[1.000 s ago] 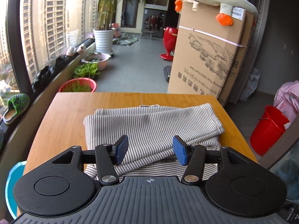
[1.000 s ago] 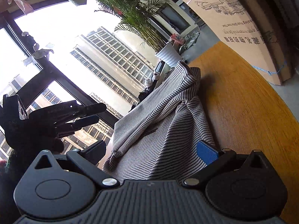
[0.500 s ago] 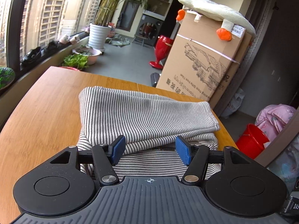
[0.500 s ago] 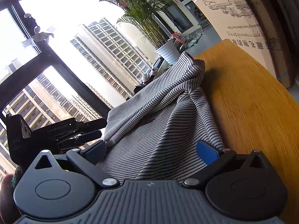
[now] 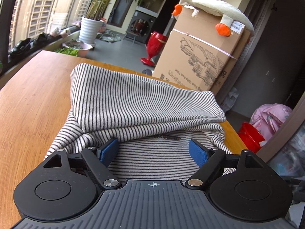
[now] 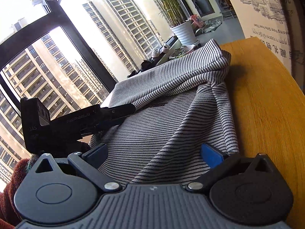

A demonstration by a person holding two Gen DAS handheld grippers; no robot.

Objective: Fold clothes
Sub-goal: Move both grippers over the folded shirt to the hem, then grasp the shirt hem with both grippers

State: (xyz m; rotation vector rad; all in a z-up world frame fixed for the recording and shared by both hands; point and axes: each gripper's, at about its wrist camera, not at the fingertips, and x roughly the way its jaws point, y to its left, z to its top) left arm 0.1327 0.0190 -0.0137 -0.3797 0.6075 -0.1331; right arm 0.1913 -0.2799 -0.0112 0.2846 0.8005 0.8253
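Two grippers sit low over a striped garment on a wooden desk (image 5: 28,103). Nearest in the left wrist view, the left gripper (image 5: 154,150) has its blue-padded jaws spread wide and opening further, with striped cloth lying below and between them but neither pad pressing on it. In the right wrist view, the right gripper (image 6: 154,153) likewise has its jaws well apart, cloth spread beneath the gap and nothing clamped.

The striped garment (image 5: 144,103) lies in the middle of the desk, its upper layer folded over the lower one so that a thick doubled edge runs across just past the left jaws; a small dark label shows on the lower layer under that edge. From the right side, the same garment (image 6: 171,103) shows a loose fold running diagonally toward the right jaws, and the left gripper's black body (image 6: 76,120) rests at the cloth's window-side edge.

Beyond the desk stands a large cardboard box (image 5: 200,61) with a plush duck (image 5: 213,9) draped on top. A red bucket (image 5: 249,137) sits on the floor to the right, a white planter (image 5: 89,28) with a palm farther off by the window.
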